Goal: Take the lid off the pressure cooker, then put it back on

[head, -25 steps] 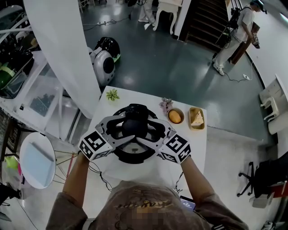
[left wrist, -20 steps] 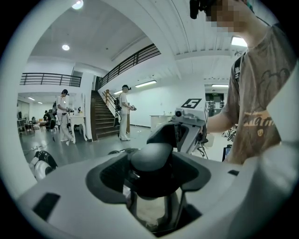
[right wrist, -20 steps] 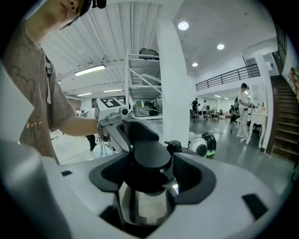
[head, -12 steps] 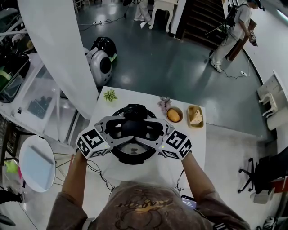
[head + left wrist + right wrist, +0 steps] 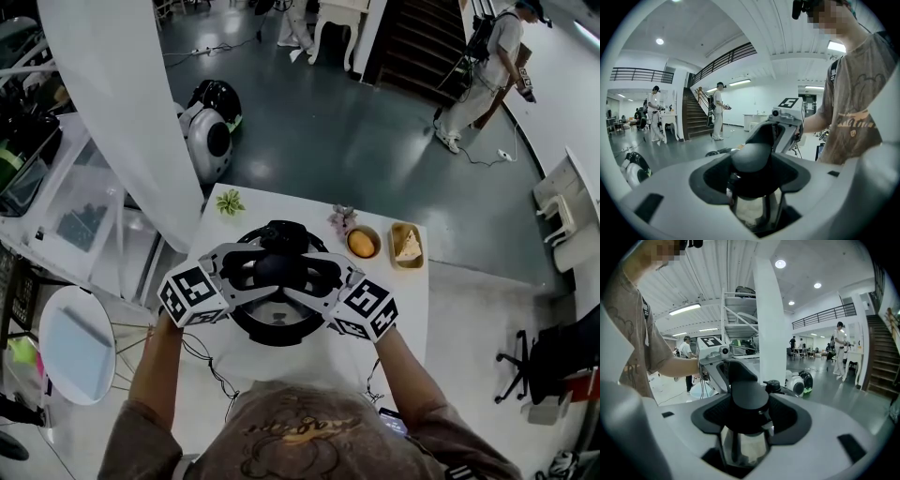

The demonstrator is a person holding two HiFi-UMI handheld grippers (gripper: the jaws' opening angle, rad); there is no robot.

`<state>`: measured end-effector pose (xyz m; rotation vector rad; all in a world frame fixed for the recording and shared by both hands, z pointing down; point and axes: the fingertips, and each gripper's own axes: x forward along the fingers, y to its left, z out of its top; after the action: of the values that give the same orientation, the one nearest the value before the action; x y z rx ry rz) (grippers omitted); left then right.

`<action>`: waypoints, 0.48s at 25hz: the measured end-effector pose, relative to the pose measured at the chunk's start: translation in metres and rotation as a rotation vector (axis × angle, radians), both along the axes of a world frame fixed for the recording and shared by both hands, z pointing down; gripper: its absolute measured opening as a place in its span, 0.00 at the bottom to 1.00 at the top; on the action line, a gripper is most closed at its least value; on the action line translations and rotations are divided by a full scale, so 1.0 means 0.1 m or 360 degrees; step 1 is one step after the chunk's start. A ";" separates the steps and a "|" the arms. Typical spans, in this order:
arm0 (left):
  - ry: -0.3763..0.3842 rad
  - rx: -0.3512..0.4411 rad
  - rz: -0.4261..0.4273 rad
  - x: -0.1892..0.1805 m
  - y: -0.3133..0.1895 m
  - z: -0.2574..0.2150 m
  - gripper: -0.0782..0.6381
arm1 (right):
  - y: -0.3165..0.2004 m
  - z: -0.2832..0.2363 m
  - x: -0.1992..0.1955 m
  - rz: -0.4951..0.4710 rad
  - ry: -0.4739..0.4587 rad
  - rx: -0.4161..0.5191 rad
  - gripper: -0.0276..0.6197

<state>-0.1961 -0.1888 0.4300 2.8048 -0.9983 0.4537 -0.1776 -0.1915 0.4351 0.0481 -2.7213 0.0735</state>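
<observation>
Centrally on the white surface (image 5: 405,305), the pressure cooker (image 5: 281,336) was positioned with its lid (image 5: 743,446) seated on top. The black knob (image 5: 279,268) of the lid was enclosed from 2 opposite sides: by the left gripper (image 5: 751,176) from the person's left and by the right gripper (image 5: 749,416) from the person's right.

In the left gripper view, the knob was seen between the 2 fingers (image 5: 670,197), which were set wide and were closing. Firm pressure of the pads on the knob was not shown. In the right gripper view, the same knob was seen between the fingers (image 5: 843,437) of the right gripper, also set wide and closing, with dark pad recesses visible on both sides of the knob. Clear glass of the lid was visible below the knob in both gripper views. A small black valve cap (image 5: 772,386) was located on the lid just behind the knob.

At the far edge of the surface, 4 items were arranged: a small green plant (image 5: 232,200), a sprig of pale flowers (image 5: 342,218), a bowl (image 5: 364,243) with an orange item inside, and a tray (image 5: 409,246) with a pale wedge on it.
</observation>
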 end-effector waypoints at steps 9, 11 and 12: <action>0.0010 -0.0002 0.0176 0.02 0.00 0.00 0.49 | 0.02 0.00 0.02 0.0187 0.0010 -0.0040 0.44; 0.0011 0.0000 0.0235 0.02 0.00 -0.01 0.49 | 0.02 -0.01 0.03 0.0247 0.0009 -0.0043 0.44; 0.0011 0.0002 0.0265 0.02 0.00 -0.01 0.49 | 0.03 -0.01 0.03 0.0278 0.0008 -0.0044 0.44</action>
<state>-0.1937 -0.1890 0.4287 2.9011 -0.7664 0.4617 -0.1748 -0.1887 0.4341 0.2773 -2.7047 0.1611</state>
